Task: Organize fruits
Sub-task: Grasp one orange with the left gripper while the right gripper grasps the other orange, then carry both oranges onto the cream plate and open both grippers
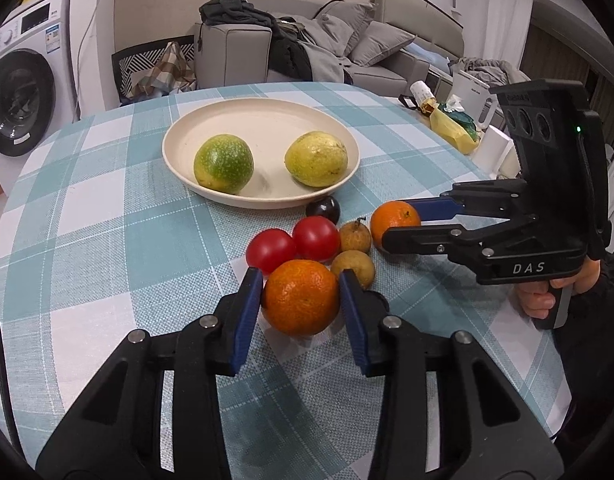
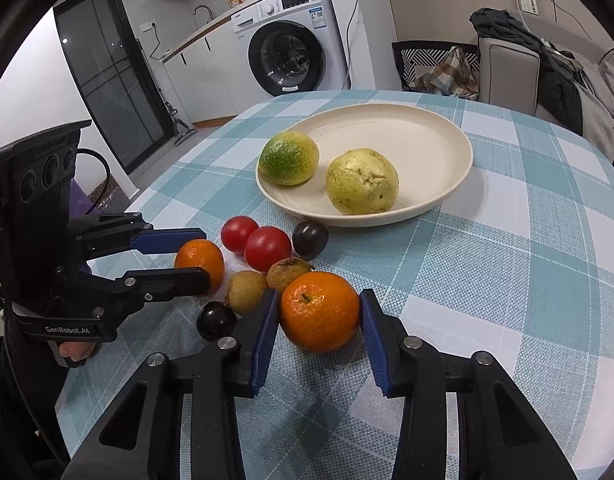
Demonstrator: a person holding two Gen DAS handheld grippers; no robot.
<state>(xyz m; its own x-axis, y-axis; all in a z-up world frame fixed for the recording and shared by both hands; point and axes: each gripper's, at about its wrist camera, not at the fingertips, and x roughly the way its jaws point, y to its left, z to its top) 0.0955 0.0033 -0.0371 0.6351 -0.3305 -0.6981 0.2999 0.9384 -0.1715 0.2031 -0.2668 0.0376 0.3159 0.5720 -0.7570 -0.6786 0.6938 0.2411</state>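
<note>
A cream plate [image 1: 267, 116] [image 2: 427, 128] holds a green-yellow fruit [image 1: 223, 164] [image 2: 289, 158] and a yellow guava [image 1: 317, 159] [image 2: 362, 182]. In front of it lie two red tomatoes [image 1: 291, 242] [image 2: 253, 242], two brown longans [image 1: 354, 254] [image 2: 267, 280], dark plums [image 1: 323, 210] [image 2: 310, 239] and two oranges. My left gripper [image 1: 301, 298] [image 2: 197, 254] is shut on one orange [image 1: 301, 298] [image 2: 201, 260]. My right gripper [image 2: 319, 312] [image 1: 395, 222] is shut on the other orange [image 2: 319, 312] [image 1: 395, 218]. Both oranges rest on the cloth.
The round table has a blue-white checked cloth [image 1: 107, 220] [image 2: 527, 260]. A yellow bag and clutter [image 1: 451, 120] lie at its far right edge. A washing machine [image 2: 291, 48], a sofa [image 1: 347, 48] and a chair [image 2: 435, 64] stand beyond the table.
</note>
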